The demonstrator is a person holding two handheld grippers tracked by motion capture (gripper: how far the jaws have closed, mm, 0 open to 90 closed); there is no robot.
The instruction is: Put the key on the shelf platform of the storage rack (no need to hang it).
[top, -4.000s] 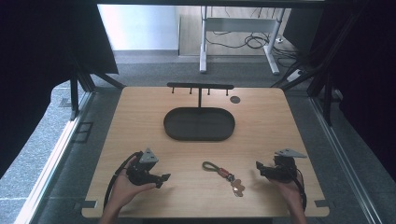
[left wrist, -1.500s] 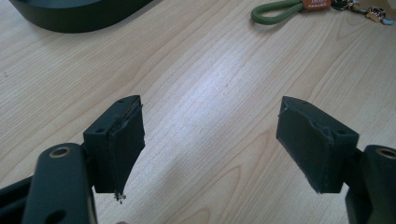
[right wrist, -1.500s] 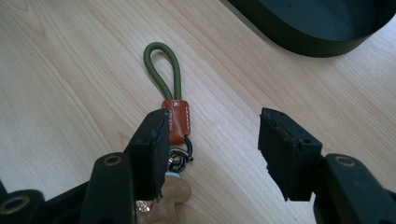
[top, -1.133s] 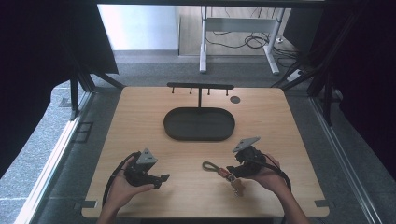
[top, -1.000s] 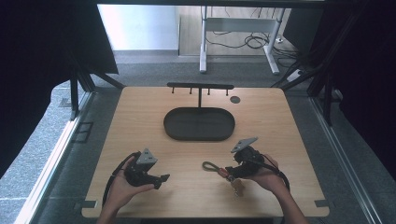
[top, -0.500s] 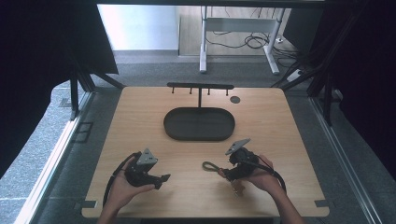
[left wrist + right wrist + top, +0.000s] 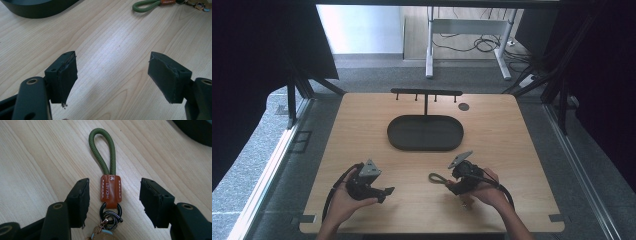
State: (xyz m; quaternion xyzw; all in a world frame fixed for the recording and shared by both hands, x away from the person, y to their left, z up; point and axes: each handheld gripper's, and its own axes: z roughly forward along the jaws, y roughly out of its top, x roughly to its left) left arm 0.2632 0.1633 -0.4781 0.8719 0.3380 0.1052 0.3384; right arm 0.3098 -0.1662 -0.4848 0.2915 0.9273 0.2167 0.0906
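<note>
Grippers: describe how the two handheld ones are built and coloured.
Both the left tool and the right tool are black, each topped by a grey three-cornered plate and trailing a black cable. Their jaws are blocky, with dark, worn pads. No sleeves show.

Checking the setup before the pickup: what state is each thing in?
Key fob: flat on the table, green cord loop straight, ungripped.
Right gripper: open, jaws either side of the fob's leather tab.
Left gripper: open, empty.
Tray: empty.

Grey carpet floor (image 7: 362,75); white desk frame (image 7: 469,35) beyond, cables (image 7: 472,45) beneath; dark curtains, probably, at sides (image 7: 257,55).
</note>
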